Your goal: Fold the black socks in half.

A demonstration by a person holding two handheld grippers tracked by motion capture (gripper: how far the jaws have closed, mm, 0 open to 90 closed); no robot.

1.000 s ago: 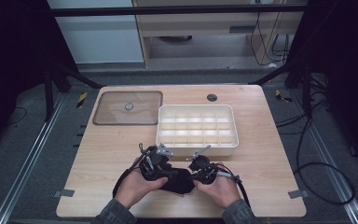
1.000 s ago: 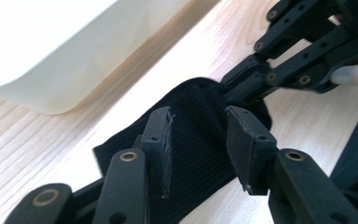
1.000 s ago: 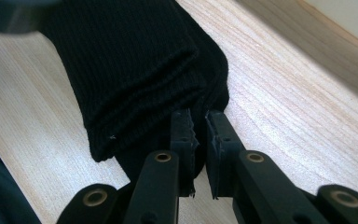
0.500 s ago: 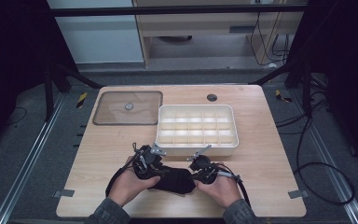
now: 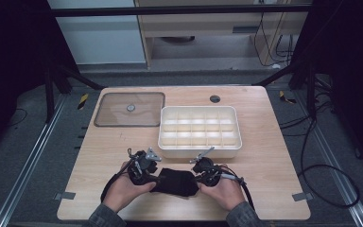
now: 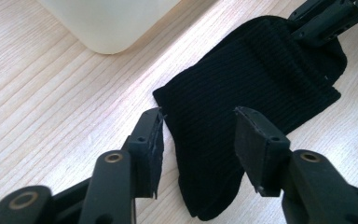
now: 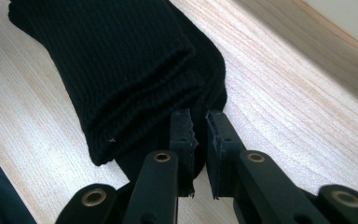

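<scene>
Since the earlier frame the left gripper has slid leftward along the near part of the surface, and its jaws have just been opening. They now stand apart around the left end of the folded black sock, with neither pad pressing on the fabric. The right gripper has kept its place, its jaws close together and pinching the sock's right end. The sock lies flat on the surface between the two hands, just near of the white compartment tray.

The main risk is the fold. With the left end let go, the ribbed layers may spring apart or slip, and a pull from the right gripper alone would drag the sock askew. The pinch on the right looks shallow, near the edge, so a lift could let a layer slide out.
</scene>
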